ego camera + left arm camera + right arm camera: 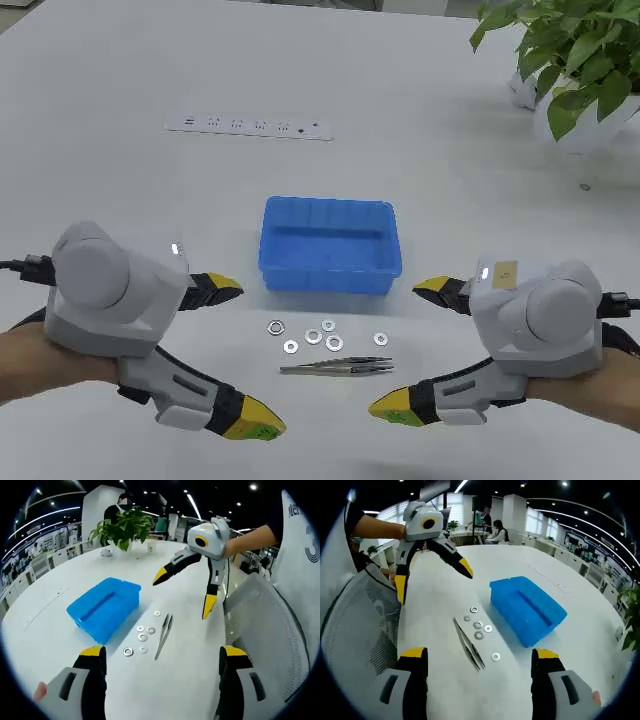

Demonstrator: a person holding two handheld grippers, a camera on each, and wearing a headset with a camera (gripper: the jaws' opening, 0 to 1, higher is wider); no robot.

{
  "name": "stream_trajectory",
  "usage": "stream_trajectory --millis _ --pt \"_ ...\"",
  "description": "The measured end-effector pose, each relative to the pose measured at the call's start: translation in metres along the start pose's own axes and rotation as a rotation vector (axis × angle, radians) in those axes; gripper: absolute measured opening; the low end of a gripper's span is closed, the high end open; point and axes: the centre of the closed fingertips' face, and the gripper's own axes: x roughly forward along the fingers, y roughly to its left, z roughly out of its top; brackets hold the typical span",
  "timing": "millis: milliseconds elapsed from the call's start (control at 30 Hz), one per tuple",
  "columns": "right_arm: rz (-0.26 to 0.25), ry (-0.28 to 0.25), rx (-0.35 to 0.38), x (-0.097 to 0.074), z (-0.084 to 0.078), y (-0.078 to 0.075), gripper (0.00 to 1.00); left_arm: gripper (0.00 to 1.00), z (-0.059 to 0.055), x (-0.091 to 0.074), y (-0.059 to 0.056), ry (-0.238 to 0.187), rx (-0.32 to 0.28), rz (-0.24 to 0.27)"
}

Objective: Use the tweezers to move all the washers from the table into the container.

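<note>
Six washers (313,336) lying beside one tweezers (337,368), one blue container (330,276) sitting behind, left tool (252,360) and right tool (399,348) gaping, gripping nothing.

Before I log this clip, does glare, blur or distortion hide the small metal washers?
Head view: soft even light, silver ring washers sharp, faint shadows. Left gripper view: fisheye curves the white table, washers legible. Right gripper view: same curving, no glare.

The plant (575,50) at the far right corner of the tabletop (120,90) is cut off; the near wall of the container (330,272) hides part of its floor.
</note>
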Motion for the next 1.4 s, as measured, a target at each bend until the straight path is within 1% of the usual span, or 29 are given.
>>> stream_trajectory --millis 33,67,100,167,233,300,400,500,767,833,933,1033,1133,1233,1400 --pt "-0.001 0.002 0.001 0.0 -0.001 0.0 0.84 0.99 -0.001 0.0 0.001 0.004 0.003 0.004" --pt "-0.001 0.005 0.003 0.0 -0.002 0.0 0.84 0.99 -0.003 0.0 0.002 0.017 0.017 0.008" --pt "0.007 0.005 0.009 0.0 -0.002 0.001 0.84 0.99 -0.006 0.0 0.002 0.04 0.037 0.011" --pt "0.014 0.004 0.021 0.001 -0.003 0.003 0.84 0.99 -0.005 0.001 -0.001 0.033 0.037 0.002" --pt "0.016 0.015 0.008 0.002 -0.005 0.004 0.84 0.99 -0.004 0.002 -0.003 0.027 0.025 -0.005" --pt "0.019 0.016 0.009 0.002 -0.005 0.005 0.84 0.99 -0.004 0.002 -0.003 0.025 0.026 -0.005" --pt "0.033 0.007 0.014 0.003 -0.003 0.008 0.84 0.99 -0.006 0.002 -0.003 0.035 0.026 -0.004" --pt "0.046 0.006 0.011 0.003 -0.002 0.011 0.85 0.99 -0.005 0.0 -0.001 0.032 0.024 -0.001" --pt "0.058 0.003 0.004 0.003 -0.001 0.013 0.85 0.99 -0.005 -0.003 0.002 0.026 0.018 0.011" --pt "0.063 0.002 0.005 0.004 0.0 0.014 0.85 0.98 -0.005 -0.003 0.001 0.023 0.013 0.006" --pt "0.07 0.007 0.001 0.003 -0.001 0.014 0.85 0.97 -0.002 -0.003 0.0 0.011 0.03 0.003" --pt "0.074 0.007 0.002 0.002 -0.001 0.014 0.85 0.98 0.001 -0.003 -0.001 -0.002 0.006 0.0" --pt "0.078 0.01 0.004 0.001 -0.001 0.014 0.85 0.98 0.001 -0.004 -0.002 0.005 0.026 -0.001" --pt "0.077 0.007 0.007 0.0 -0.001 0.014 0.85 0.98 0.0 -0.005 -0.003 0.01 0.027 -0.007" --pt "0.084 0.013 0.012 0.0 -0.002 0.015 0.85 0.98 -0.004 -0.007 -0.001 0.02 0.02 0.0"
